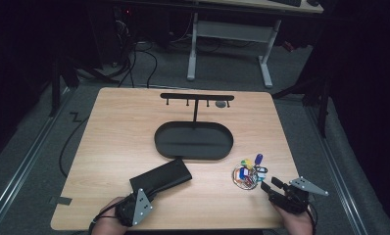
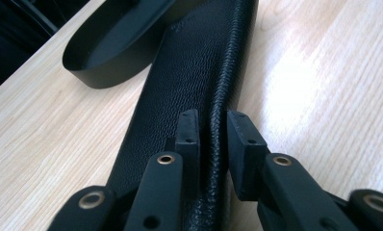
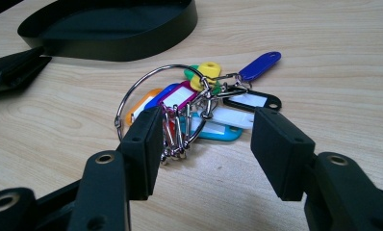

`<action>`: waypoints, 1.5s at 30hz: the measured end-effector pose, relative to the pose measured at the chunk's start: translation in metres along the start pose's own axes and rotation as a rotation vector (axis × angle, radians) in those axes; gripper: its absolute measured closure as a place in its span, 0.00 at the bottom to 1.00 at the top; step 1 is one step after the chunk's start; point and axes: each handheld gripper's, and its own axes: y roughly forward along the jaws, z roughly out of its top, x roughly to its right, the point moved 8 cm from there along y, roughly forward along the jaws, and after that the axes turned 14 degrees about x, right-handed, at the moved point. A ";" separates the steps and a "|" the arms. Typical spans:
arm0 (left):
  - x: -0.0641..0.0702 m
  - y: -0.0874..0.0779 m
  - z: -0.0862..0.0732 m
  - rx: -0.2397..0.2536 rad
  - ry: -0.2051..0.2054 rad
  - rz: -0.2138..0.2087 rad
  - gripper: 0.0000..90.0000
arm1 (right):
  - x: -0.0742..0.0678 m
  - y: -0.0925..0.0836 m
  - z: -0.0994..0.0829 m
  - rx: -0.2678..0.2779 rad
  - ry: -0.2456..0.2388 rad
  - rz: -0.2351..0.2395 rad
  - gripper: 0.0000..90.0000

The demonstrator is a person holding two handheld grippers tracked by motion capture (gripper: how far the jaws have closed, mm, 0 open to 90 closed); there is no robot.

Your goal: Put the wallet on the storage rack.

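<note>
A black leather case lies slantwise on the wooden table near its front edge. My left gripper is at the case's near end. In the left gripper view its jaws stand on either side of the case's stitched edge, pads pressed against it. A metal ring with several coloured key tags lies at the front right. My right gripper sits just behind it, open. In the right gripper view the ring of tags lies just ahead of the spread jaws, its chain links close to the left pad.
A black oval tray sits mid-table, with a black hook rack standing behind it and a small grey object by the rack. The tray's wall lies beyond both grippers. The table's front edge is close behind both hands.
</note>
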 end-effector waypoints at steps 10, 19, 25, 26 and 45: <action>-0.008 -0.009 0.009 0.050 -0.094 0.002 0.88 | -0.001 0.001 -0.001 -0.005 -0.003 0.000 0.51; -0.010 -0.020 0.021 0.114 -0.193 -0.024 0.90 | -0.001 0.001 -0.001 -0.006 -0.003 0.000 0.51; -0.008 -0.026 0.026 0.139 -0.234 -0.042 0.90 | -0.001 0.001 -0.001 -0.006 -0.004 0.001 0.51; -0.008 -0.026 0.026 0.139 -0.234 -0.042 0.90 | -0.001 0.001 -0.001 -0.006 -0.004 0.001 0.51; -0.013 -0.036 0.041 0.233 -0.414 -0.091 0.91 | -0.002 0.002 -0.002 -0.013 -0.005 0.003 0.51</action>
